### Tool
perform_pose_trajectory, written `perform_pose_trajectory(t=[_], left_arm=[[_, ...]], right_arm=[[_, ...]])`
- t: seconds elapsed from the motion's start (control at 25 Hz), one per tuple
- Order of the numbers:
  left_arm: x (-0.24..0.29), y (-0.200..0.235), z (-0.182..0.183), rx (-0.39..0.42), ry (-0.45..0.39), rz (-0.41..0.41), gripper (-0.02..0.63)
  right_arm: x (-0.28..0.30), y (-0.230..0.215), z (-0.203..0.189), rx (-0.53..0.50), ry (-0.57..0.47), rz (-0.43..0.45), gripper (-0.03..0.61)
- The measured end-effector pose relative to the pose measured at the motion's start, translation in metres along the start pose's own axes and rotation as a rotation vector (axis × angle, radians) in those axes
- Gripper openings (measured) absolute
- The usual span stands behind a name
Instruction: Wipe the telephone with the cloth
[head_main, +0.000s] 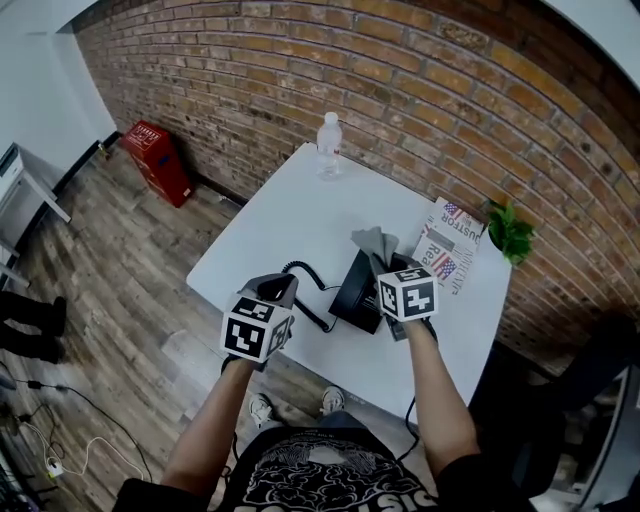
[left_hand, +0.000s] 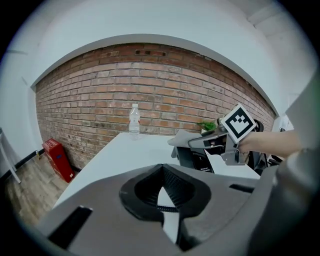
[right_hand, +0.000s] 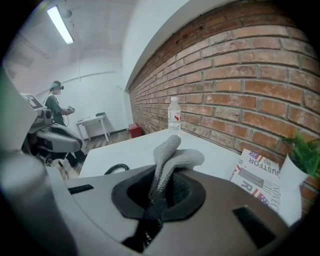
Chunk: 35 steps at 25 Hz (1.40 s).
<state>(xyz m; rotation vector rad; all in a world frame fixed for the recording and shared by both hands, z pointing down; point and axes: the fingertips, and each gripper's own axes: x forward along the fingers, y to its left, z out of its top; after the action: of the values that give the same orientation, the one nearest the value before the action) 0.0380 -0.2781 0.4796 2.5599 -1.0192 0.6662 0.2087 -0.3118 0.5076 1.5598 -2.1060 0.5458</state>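
Observation:
A black telephone (head_main: 352, 292) sits on the white table (head_main: 290, 215) near its front edge, with its coiled cord (head_main: 312, 303) trailing to the left. My right gripper (head_main: 386, 268) hovers just over the phone's top, shut on a grey cloth (head_main: 374, 243) that sticks up beyond the jaws. In the right gripper view the cloth (right_hand: 172, 159) is pinched where the right gripper (right_hand: 153, 200) closes. My left gripper (head_main: 283, 288) is left of the phone above the cord, its jaws together and holding nothing. From the left gripper (left_hand: 163, 172) the telephone (left_hand: 197, 159) lies ahead to the right.
A water bottle (head_main: 329, 143) stands at the table's far edge by the brick wall. A newspaper (head_main: 450, 245) and a small green plant (head_main: 510, 232) lie right of the phone. A red box (head_main: 158, 160) leans on the wall at left. A person (right_hand: 55, 106) stands far off.

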Motion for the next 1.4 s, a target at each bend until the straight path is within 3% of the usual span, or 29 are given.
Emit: perform_pose_trajectory(t=[0.36, 1.4], left_arm=[[-0.003, 0.009, -0.008, 0.036, 0.020, -0.083, 0.005], [-0.022, 0.028, -0.032, 0.116, 0.036, -0.220, 0.005]], right_arm=[[0.000, 0.018, -0.014, 0.045, 0.024, -0.047, 0.011], [-0.008, 0.072, -0.064, 0.140, 0.064, -0.145, 0.011]])
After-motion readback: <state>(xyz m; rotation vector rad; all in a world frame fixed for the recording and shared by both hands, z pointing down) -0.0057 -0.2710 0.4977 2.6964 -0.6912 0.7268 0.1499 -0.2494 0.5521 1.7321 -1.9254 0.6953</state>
